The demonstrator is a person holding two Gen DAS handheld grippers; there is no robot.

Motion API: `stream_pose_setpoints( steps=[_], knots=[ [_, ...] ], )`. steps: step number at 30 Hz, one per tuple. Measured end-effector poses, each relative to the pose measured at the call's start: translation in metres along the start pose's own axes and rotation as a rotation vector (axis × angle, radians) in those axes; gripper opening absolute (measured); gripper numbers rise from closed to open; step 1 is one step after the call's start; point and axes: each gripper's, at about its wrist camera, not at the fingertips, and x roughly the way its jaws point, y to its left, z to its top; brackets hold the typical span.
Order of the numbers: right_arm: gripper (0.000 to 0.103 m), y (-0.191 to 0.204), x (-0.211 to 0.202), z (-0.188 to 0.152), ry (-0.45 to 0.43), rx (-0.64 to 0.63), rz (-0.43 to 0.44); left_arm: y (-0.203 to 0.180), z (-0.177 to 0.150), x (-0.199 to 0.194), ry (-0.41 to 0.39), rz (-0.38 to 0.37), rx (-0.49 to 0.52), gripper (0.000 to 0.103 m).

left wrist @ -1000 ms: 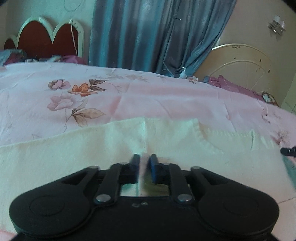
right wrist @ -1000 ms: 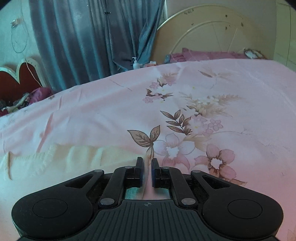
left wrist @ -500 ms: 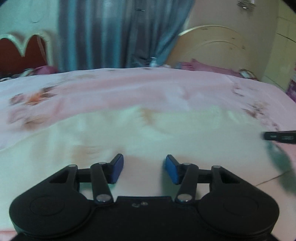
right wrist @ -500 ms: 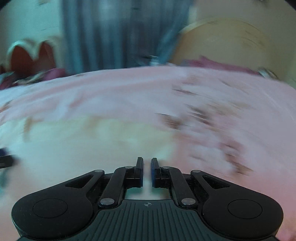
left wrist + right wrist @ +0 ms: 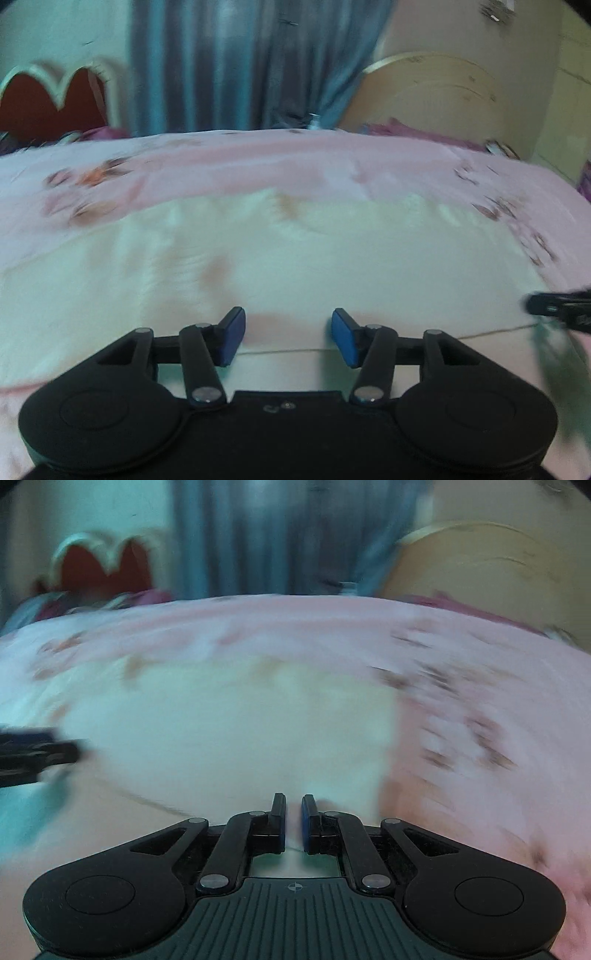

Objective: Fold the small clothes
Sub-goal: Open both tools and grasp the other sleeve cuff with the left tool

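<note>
Cream garment (image 5: 295,258) flat on bed (image 5: 258,166); left tool (image 5: 288,338) just opened, empty, letting go; right tool (image 5: 293,821) closed, pinching nothing visible.

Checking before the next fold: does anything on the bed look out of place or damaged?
Nothing stands out. The cream garment lies fairly flat on the pink floral bedsheet; motion blur hides fine detail.
</note>
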Motion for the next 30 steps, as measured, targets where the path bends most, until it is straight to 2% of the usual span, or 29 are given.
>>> stream_pose_setpoints(
  steps=[1,4,7,9,11,14,15,17,21,25,29,30],
  knots=[
    [0.006,-0.005,-0.003,0.001,0.003,0.020,-0.008,0.005,-0.002,-0.002,-0.004,0.019,-0.007,0.052],
    [0.006,0.001,-0.002,0.001,0.012,0.008,0.022,0.013,-0.005,-0.004,-0.013,0.007,-0.033,0.052],
    [0.006,-0.006,0.004,-0.001,0.012,0.108,0.041,0.017,-0.004,-0.006,-0.012,-0.005,-0.069,0.050],
    [0.006,-0.004,-0.004,0.005,0.023,0.128,0.022,0.026,-0.004,-0.012,-0.009,-0.016,-0.092,0.050],
    [0.006,0.003,-0.018,0.006,-0.007,0.113,0.010,0.036,-0.006,-0.020,-0.023,0.003,-0.107,0.059],
    [0.009,0.007,-0.025,0.001,-0.003,0.133,0.017,0.068,-0.016,-0.038,-0.038,0.045,-0.166,0.060],
    [0.015,0.009,-0.029,-0.001,-0.011,0.139,0.022,0.084,-0.022,-0.045,-0.038,0.072,-0.202,0.060],
    [0.061,0.017,-0.033,-0.005,-0.036,0.130,0.016,0.115,-0.034,-0.060,-0.045,0.118,-0.268,0.059],
    [0.062,0.038,-0.039,-0.007,-0.057,0.103,0.054,0.179,-0.061,-0.086,-0.057,0.193,-0.417,0.051],
    [0.061,0.062,-0.036,-0.003,-0.058,0.082,0.071,0.238,-0.076,-0.112,-0.104,0.293,-0.542,0.051],
    [0.061,0.082,-0.031,-0.001,-0.050,0.058,0.084,0.295,-0.096,-0.131,-0.212,0.343,-0.763,0.048],
    [0.061,0.087,-0.031,-0.001,-0.049,0.049,0.084,0.309,-0.100,-0.134,-0.234,0.348,-0.812,0.045]
  ],
)
